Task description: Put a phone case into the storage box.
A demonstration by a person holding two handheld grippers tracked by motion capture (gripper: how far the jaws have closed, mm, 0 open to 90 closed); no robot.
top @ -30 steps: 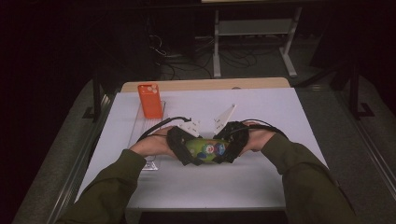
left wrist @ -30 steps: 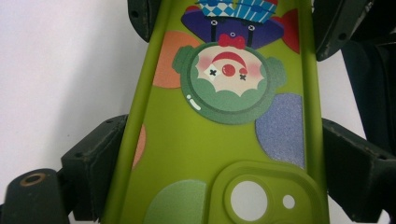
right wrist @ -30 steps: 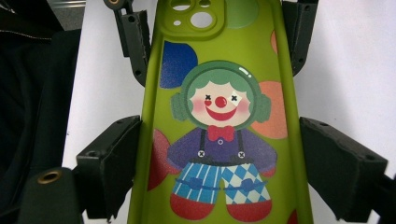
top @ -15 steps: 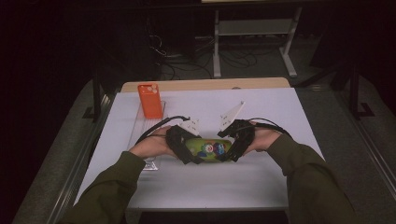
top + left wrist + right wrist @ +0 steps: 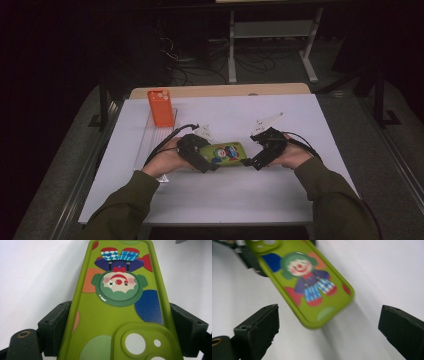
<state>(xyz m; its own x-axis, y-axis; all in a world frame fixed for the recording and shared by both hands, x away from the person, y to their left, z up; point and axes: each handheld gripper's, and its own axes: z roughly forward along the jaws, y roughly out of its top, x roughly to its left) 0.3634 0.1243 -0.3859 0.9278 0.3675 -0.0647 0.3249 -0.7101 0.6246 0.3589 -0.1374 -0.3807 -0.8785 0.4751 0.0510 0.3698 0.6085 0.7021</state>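
Your left tongs (image 5: pixel 209 161) are clamped across the camera-hole end of the lime-green soft phone case printed with a clown and coloured dots (image 5: pixel 223 153); in the left gripper view the two dark pads (image 5: pixel 58 322) press against the long edges of the case (image 5: pixel 117 307), one on each side, and they have just been closing onto it. The case sits near the middle of the white bench top (image 5: pixel 320 130), lying lengthwise between your two hands, its cut-out end toward the left tongs and its plain end toward the right. Your right tongs (image 5: pixel 251 162) stand wide apart with nothing between them, and they have just been opening; in the right gripper view the rounded free end of the case (image 5: pixel 312 287) lies ahead of the black pads (image 5: pixel 260 325) and clear of them, slightly blurred, with bare bench on either side. In the high view the tips of the right tongs are just beside that end of the case; whether they touch it there you cannot tell. Your left hand (image 5: pixel 167 159) and right hand (image 5: pixel 292 156) rest low over the bench, sleeves coming in from the near edge. An orange rectangular phone case (image 5: pixel 161 107) lies well apart at the far left of the bench, camera cut-out at its far end.
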